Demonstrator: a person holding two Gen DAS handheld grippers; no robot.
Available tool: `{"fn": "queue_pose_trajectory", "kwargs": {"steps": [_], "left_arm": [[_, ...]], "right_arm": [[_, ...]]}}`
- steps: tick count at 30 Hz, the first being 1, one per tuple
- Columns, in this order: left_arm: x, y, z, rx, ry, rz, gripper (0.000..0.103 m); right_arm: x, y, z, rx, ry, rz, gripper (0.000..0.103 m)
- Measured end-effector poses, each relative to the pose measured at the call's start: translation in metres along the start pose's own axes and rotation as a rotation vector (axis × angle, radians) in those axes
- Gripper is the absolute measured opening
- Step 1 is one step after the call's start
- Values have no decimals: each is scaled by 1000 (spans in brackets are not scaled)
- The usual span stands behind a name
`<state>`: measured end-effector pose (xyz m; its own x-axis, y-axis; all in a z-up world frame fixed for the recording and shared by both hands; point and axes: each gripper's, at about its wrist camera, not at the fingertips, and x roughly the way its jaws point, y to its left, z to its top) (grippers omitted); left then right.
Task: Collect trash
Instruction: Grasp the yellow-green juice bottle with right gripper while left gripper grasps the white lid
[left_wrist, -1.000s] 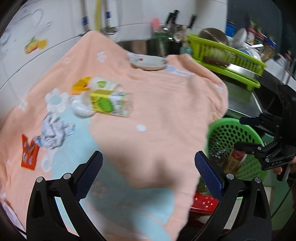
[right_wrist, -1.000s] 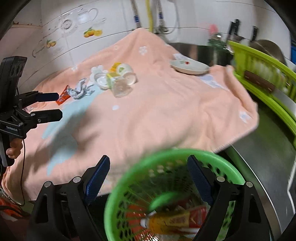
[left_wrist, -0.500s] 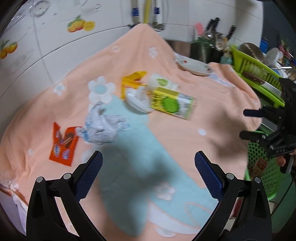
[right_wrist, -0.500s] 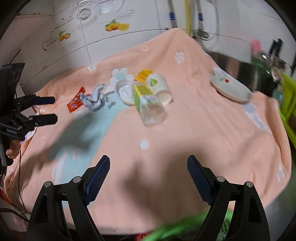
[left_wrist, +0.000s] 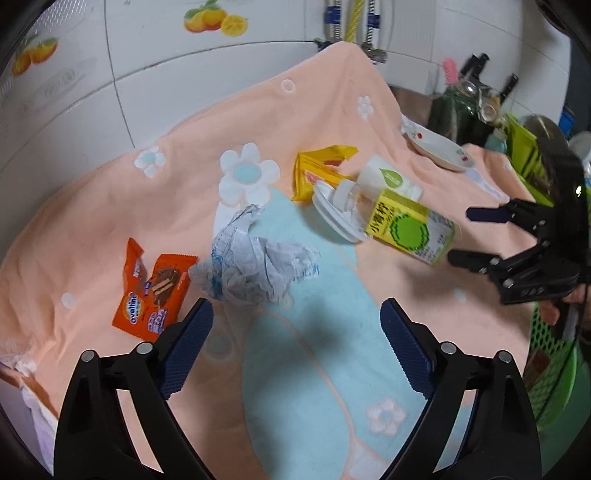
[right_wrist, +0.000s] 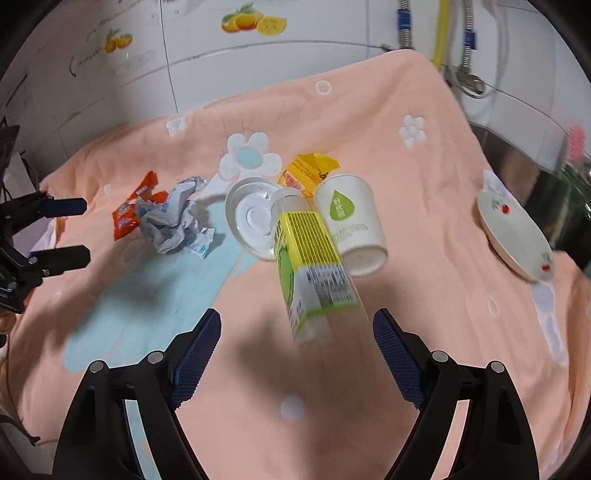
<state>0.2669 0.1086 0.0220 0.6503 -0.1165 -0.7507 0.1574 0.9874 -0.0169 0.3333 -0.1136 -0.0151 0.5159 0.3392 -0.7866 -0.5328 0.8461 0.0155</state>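
On a peach towel (left_wrist: 177, 173) lie a crumpled paper (left_wrist: 255, 271), an orange snack wrapper (left_wrist: 155, 295), a yellow wrapper (left_wrist: 321, 166), a clear lid (left_wrist: 332, 218), a tipped paper cup (left_wrist: 391, 181) and a clear bottle with a yellow-green label (left_wrist: 406, 229). My left gripper (left_wrist: 295, 314) hovers just short of the crumpled paper; its jaws are closing with nothing between them. My right gripper (right_wrist: 295, 321) stands open right behind the bottle (right_wrist: 314, 266), whose near end reaches toward its fingertips. Each gripper shows in the other's view: right gripper (left_wrist: 460, 234), left gripper (right_wrist: 86, 229).
A white plate (right_wrist: 513, 229) rests on the towel's far right by the sink. A green perforated basket (left_wrist: 550, 369) holding some trash sits below the towel's right edge. A green dish rack (left_wrist: 524, 147) and tiled wall (left_wrist: 147, 74) stand behind.
Both grippers have swung left, away from the green basket and over the towel toward the trash pile. The bottle and crumpled paper now sit much closer. Left jaws look slightly narrower.
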Motion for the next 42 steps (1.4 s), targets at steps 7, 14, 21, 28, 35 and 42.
{"fn": "queue_pose_trajectory", "kwargs": {"steps": [7,14,21,28,35,42], "left_arm": [[21,11,19,-64,2,-29,80],[38,11,34,-68,-3,-47,78],[54,5,49,-69,7,-71,73],[77,-4,61,-97,22,-125,70],[112,-8,68,-141,67,-166,62],[137,-12,68,-165,104,-164,59]], "right_arm": [[35,-1,18,-32,49,4,78],[59,-6,31,-59,93,-4,74],[73,-12,38,-41,111,23,54],[65,-14,31,-17,119,30,46],[48,-17,14,20,118,28,46],[33,-19,-4,29,111,17,45]]}}
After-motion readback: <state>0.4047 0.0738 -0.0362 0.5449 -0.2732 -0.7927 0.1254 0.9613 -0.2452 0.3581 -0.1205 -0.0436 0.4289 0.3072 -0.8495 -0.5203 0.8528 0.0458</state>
